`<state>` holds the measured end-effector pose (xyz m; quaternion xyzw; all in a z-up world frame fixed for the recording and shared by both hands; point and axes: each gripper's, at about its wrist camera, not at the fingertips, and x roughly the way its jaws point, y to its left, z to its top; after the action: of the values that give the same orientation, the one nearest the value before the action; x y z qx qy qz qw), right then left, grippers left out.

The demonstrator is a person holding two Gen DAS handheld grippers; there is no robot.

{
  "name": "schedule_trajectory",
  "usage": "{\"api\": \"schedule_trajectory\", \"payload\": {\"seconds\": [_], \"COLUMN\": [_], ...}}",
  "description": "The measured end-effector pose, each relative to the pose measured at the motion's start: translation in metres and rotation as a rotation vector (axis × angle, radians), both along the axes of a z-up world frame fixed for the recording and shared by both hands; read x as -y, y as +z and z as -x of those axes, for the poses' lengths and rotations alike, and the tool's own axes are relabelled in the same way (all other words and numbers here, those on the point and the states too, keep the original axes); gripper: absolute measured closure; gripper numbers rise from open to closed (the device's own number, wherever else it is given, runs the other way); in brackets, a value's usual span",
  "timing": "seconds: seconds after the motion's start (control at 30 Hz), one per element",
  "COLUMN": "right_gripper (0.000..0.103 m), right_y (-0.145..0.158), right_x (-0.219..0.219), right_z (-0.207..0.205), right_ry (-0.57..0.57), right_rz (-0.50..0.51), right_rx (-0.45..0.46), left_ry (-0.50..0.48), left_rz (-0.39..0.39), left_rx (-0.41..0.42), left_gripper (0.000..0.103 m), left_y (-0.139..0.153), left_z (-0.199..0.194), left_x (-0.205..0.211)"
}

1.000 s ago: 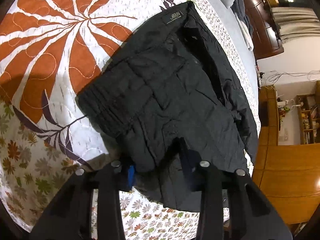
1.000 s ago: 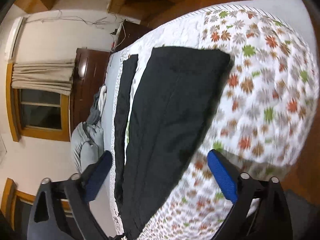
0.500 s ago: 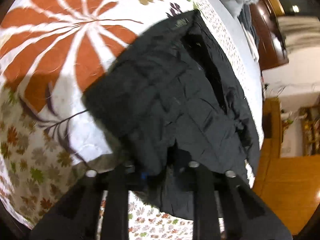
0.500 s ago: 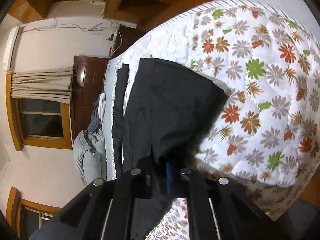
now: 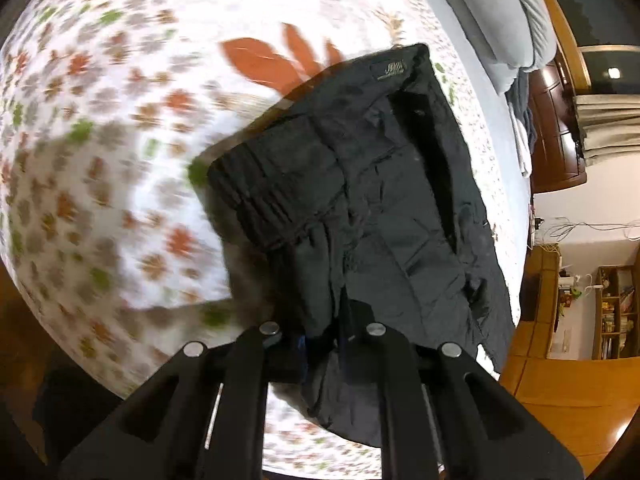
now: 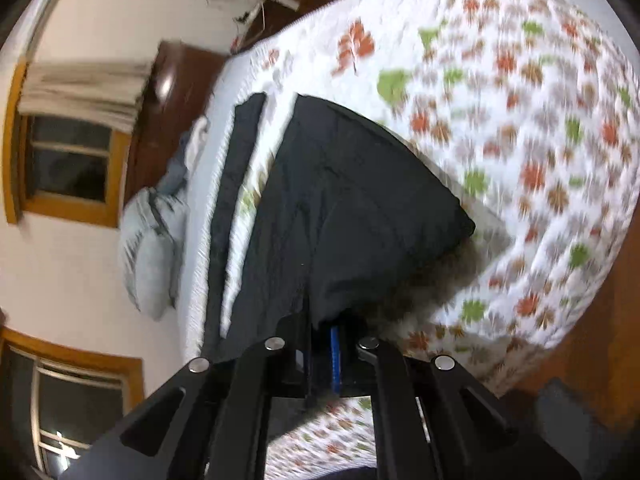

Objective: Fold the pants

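Observation:
Black pants (image 5: 372, 200) lie on a white floral quilt (image 5: 100, 152). In the left wrist view the waistband end with a small label is farthest from me, and my left gripper (image 5: 320, 340) is shut on the near edge of the cloth, which is lifted off the quilt and casts a shadow. In the right wrist view my right gripper (image 6: 324, 344) is shut on the near edge of the pants (image 6: 340, 208); a blue pad shows beside the pinched cloth. That corner hangs raised above the quilt (image 6: 540, 160). A second dark strip (image 6: 236, 168) lies beside it.
Grey pillows (image 6: 152, 240) and bedding (image 5: 500, 8) lie at the head of the bed. A dark wooden cabinet (image 5: 556, 132), curtains (image 6: 80, 92) and windows line the wall. Wooden floor (image 5: 568, 396) borders the bed, with shelves (image 5: 616, 312) beyond.
Both grippers went from open to shut on the pants' near edge. Both then lifted and carried the cloth across the quilt, so the fabric now hangs raised with a shadow beneath.

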<state>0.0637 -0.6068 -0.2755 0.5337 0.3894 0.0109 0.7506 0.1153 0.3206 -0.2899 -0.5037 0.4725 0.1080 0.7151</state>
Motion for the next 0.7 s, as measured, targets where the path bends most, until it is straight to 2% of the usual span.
{"api": "schedule_trajectory", "payload": {"seconds": [0.13, 0.17, 0.2, 0.23, 0.27, 0.3, 0.37, 0.47, 0.5, 0.53, 0.6, 0.7], "right_gripper": [0.091, 0.090, 0.084, 0.068, 0.059, 0.048, 0.043, 0.040, 0.034, 0.025, 0.013, 0.013], "right_y": [-0.018, -0.017, -0.014, -0.006, 0.000, 0.007, 0.028, 0.069, 0.078, 0.092, 0.110, 0.122], "right_x": [-0.001, 0.001, 0.002, 0.005, 0.009, 0.009, 0.019, 0.032, 0.031, 0.033, 0.029, 0.006], "right_z": [-0.016, -0.018, -0.020, -0.021, -0.015, -0.012, -0.004, -0.002, -0.002, -0.007, -0.025, -0.071], "right_ry": [0.017, 0.018, 0.025, 0.036, 0.039, 0.040, 0.036, 0.012, 0.012, 0.019, 0.047, 0.131], "right_rz": [0.011, 0.000, -0.004, 0.004, 0.022, 0.043, 0.125, 0.287, 0.313, 0.327, 0.310, 0.278], "right_rx": [-0.072, -0.074, -0.080, -0.081, -0.078, -0.076, -0.100, -0.125, -0.115, -0.085, -0.037, 0.010], "left_ry": [-0.045, -0.051, -0.058, -0.068, -0.067, -0.063, -0.079, -0.126, -0.145, -0.171, -0.244, -0.345], "left_rz": [-0.002, 0.007, 0.019, 0.027, -0.001, -0.045, -0.173, -0.235, -0.253, -0.281, -0.327, -0.321], "left_rx": [0.018, 0.028, 0.038, 0.049, 0.053, 0.050, 0.057, 0.110, 0.118, 0.132, 0.159, 0.144], "left_gripper": [0.080, 0.074, 0.058, 0.048, 0.030, 0.021, 0.019, 0.012, 0.011, 0.009, 0.004, 0.004], "left_y": [-0.005, -0.003, 0.000, 0.007, 0.018, 0.028, 0.058, 0.094, 0.102, 0.112, 0.126, 0.115], "left_z": [-0.004, -0.003, -0.003, -0.001, 0.003, 0.007, 0.009, -0.015, -0.028, -0.048, -0.096, -0.166], "left_x": [-0.002, -0.002, -0.001, -0.001, -0.002, -0.002, -0.009, -0.028, -0.034, -0.039, -0.040, -0.048]}}
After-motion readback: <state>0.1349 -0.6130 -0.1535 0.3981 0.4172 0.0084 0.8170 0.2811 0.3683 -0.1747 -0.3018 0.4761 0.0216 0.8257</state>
